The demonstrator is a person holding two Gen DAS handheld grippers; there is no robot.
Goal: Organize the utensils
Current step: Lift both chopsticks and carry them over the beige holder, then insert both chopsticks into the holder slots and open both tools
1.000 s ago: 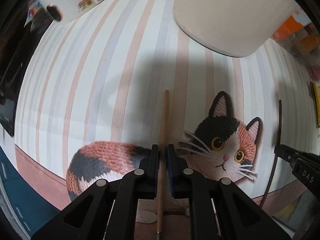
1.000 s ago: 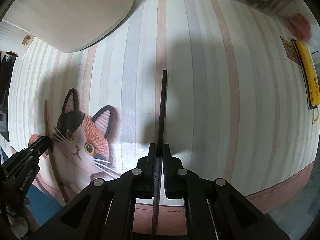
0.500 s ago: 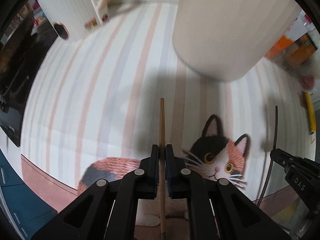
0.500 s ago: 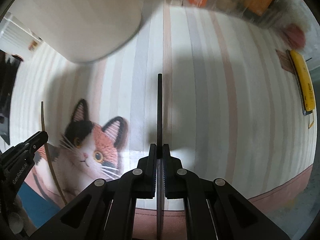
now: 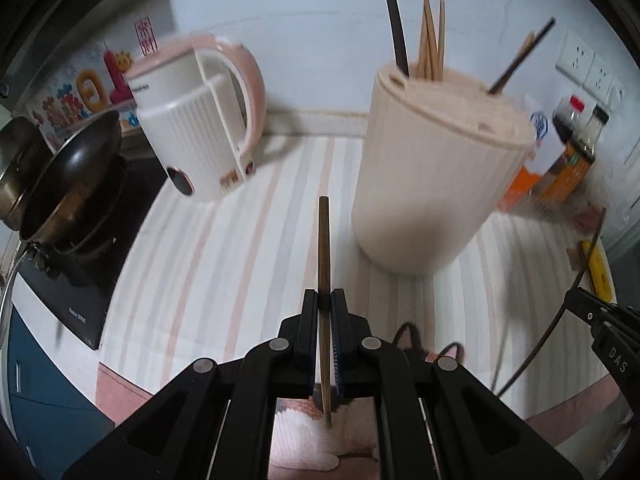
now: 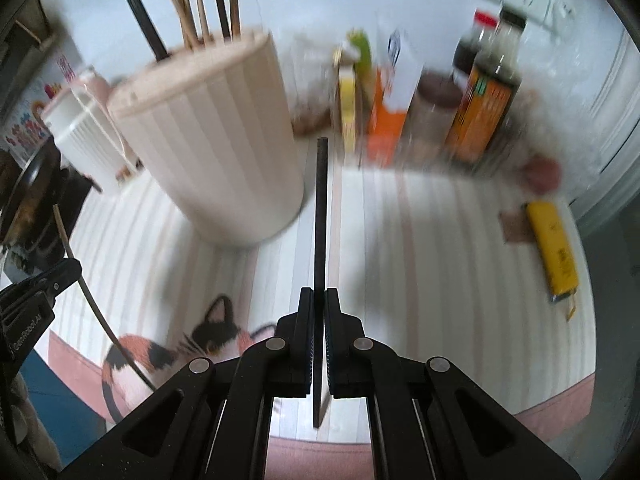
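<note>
While clamped: wooden chopstick point(image 5: 324, 248) in left tool point(image 5: 325, 300), black chopstick point(image 6: 321, 216) in rt tool point(image 6: 319, 296).

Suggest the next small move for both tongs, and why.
Probably carry both up over the ribbed cream utensil holder. The left tongs are shut on a light wooden chopstick, the right tongs on a black chopstick, and both tips sit below the holder's rim, where other chopsticks already stand.

Kettle: white and pink kettle point(image 5: 200, 120), far left of the mat.
Pan: dark frying pan point(image 5: 72, 176) on the black cooktop point(image 5: 80, 280).
Bottles: sauce bottles point(image 6: 484, 96) against the wall.
Mat: striped mat point(image 6: 440, 280), cat motif point(image 6: 208, 332).
</note>
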